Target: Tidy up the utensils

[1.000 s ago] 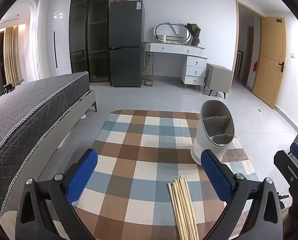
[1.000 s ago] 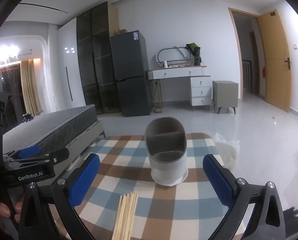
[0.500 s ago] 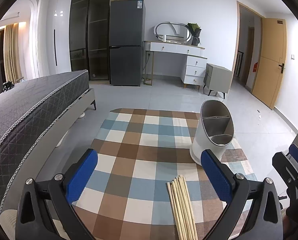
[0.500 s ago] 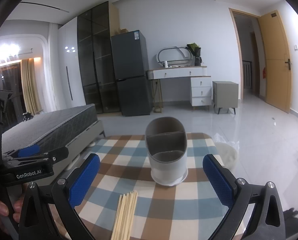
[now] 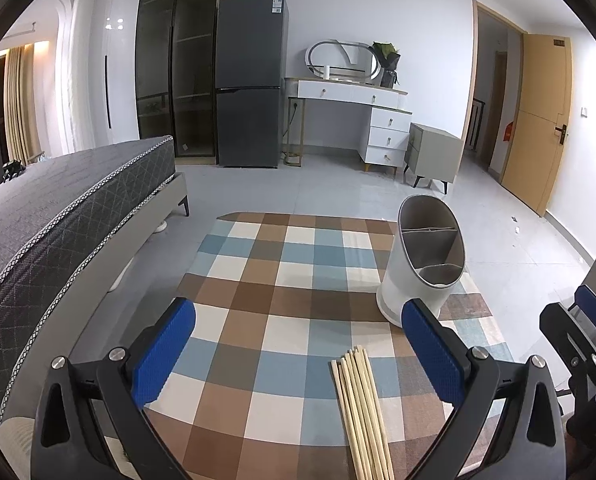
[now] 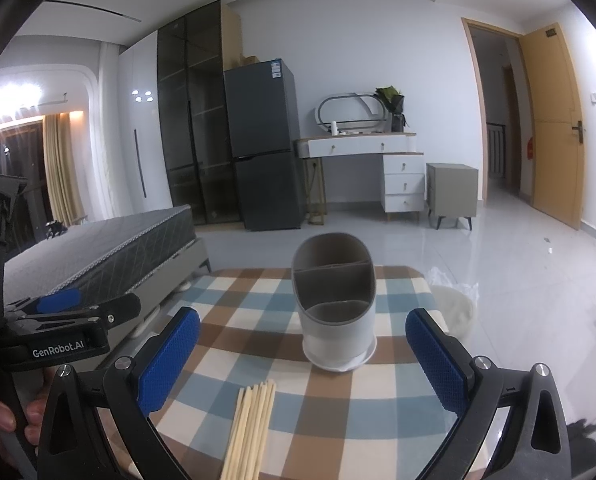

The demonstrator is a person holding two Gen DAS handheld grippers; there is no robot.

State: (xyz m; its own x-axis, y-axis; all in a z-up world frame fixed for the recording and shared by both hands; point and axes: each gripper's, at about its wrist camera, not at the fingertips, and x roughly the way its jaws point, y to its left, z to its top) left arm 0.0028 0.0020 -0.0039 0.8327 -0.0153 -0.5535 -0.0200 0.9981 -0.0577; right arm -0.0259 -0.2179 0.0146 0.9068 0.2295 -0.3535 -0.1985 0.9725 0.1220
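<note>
Nothing moved; left gripper [image 6: 63,334] reads "GenRobot.AI"; chopsticks [image 6: 249,428] untouched.

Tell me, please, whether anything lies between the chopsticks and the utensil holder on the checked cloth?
Nothing visible does. The chopsticks lie in a bundle in front of the utensil holder, with only bare checked cloth between them. Both the right gripper and the left gripper are open and hold nothing.

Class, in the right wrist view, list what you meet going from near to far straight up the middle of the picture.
chopsticks → utensil holder → far edge of the checkered tablecloth → tiled floor → white dresser
</note>
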